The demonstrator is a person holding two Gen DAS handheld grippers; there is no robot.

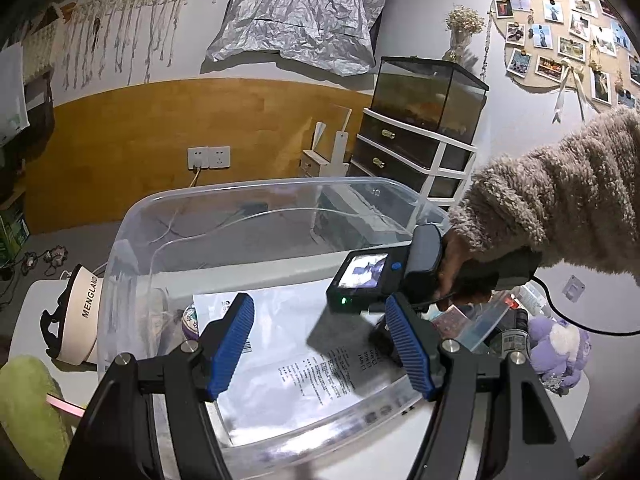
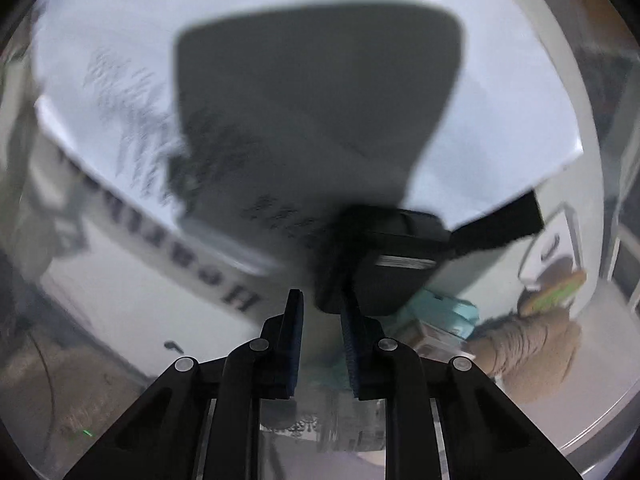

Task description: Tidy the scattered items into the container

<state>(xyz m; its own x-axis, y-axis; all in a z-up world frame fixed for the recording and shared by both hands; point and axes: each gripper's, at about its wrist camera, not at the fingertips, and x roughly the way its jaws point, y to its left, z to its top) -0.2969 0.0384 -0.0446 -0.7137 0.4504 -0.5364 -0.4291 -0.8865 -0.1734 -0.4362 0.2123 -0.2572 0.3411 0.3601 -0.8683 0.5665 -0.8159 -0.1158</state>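
Note:
A clear plastic container (image 1: 132, 240) stands on a white table (image 1: 36, 300), with a white printed packet (image 1: 280, 340) lying flat in it. A dark grey flat item (image 1: 340, 332) rests over that packet. My right gripper (image 1: 378, 338), held by a hand in a fuzzy sleeve (image 1: 560, 192), reaches down into the container at this item. In the right wrist view the right gripper (image 2: 320, 298) has its jaws a narrow gap apart. The dark grey item (image 2: 320, 100) and its black end (image 2: 384, 248) sit right at the tips, blurred. My left gripper (image 1: 320, 344) hovers open over the container's near rim.
Left of the container sit a white visor cap (image 1: 80, 312), a green plush (image 1: 28, 408) and a pink strip (image 1: 64, 402). To the right lie a purple plush (image 1: 560, 344), a small bottle (image 1: 516, 336) and a clear packet (image 1: 480, 316). A drawer unit (image 1: 416, 156) stands behind.

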